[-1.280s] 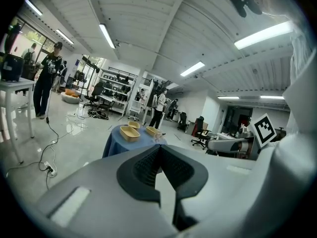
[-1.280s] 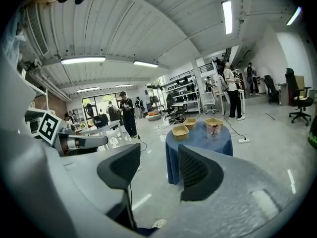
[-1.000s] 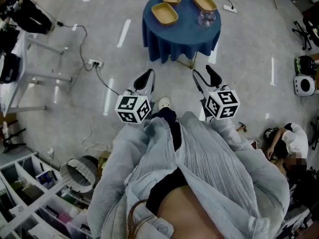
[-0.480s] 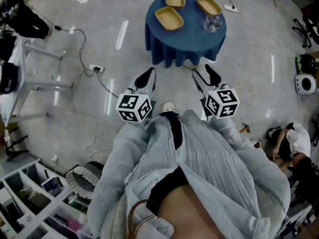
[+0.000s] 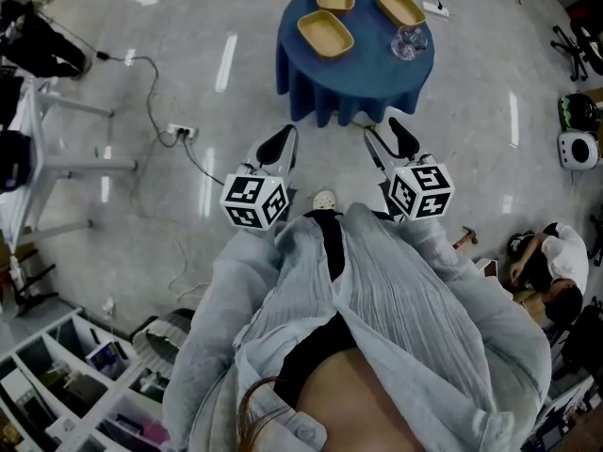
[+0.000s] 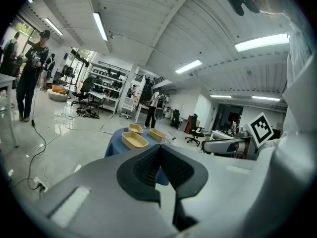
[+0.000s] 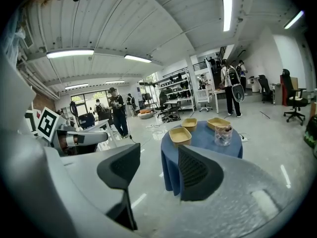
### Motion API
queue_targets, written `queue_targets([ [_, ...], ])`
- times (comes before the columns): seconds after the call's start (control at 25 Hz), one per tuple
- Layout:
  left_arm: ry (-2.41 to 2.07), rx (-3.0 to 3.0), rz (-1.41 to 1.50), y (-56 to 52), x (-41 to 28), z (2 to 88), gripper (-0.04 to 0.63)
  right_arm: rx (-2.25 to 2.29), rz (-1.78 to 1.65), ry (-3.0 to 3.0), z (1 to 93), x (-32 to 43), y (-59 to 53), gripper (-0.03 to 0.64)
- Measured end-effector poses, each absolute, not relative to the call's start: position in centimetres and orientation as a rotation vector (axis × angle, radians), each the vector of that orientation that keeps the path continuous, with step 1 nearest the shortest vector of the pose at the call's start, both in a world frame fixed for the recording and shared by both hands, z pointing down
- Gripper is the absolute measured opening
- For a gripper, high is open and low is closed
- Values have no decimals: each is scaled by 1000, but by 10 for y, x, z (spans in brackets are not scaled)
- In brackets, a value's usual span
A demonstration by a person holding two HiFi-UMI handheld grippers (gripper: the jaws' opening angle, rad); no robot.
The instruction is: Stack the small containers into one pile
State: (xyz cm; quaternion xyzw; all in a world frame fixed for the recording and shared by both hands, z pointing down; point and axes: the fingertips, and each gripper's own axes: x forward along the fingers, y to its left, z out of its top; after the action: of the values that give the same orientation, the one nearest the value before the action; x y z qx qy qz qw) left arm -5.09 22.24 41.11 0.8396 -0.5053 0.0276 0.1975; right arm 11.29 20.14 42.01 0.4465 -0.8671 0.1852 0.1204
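Three tan containers (image 5: 325,33), one clear glass (image 5: 411,41), and one round blue-draped table (image 5: 309,88).

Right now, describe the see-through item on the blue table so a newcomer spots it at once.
Find the round table, draped in blue cloth, on the grey floor. On it lie three shallow tan trays, and near its right edge in the head view stands a clear glass cup. It alone is transparent and upright; its neighbours are opaque, low and rectangular.

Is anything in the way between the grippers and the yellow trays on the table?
Nothing visible. Only bare floor lies between the left gripper, right gripper and the table. A glass stands beside the right tray.
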Motion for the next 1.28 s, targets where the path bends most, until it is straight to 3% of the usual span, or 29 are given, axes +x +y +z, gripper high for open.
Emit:
queue_targets([
  [0.68, -1427, 2288, 81, 233, -61, 431, 14, 1318, 516, -2476, 425, 127, 194, 235],
  [1.28, -1458, 2285, 115, 140, -80, 426, 14, 1271, 530, -2509, 430, 97, 96, 236],
])
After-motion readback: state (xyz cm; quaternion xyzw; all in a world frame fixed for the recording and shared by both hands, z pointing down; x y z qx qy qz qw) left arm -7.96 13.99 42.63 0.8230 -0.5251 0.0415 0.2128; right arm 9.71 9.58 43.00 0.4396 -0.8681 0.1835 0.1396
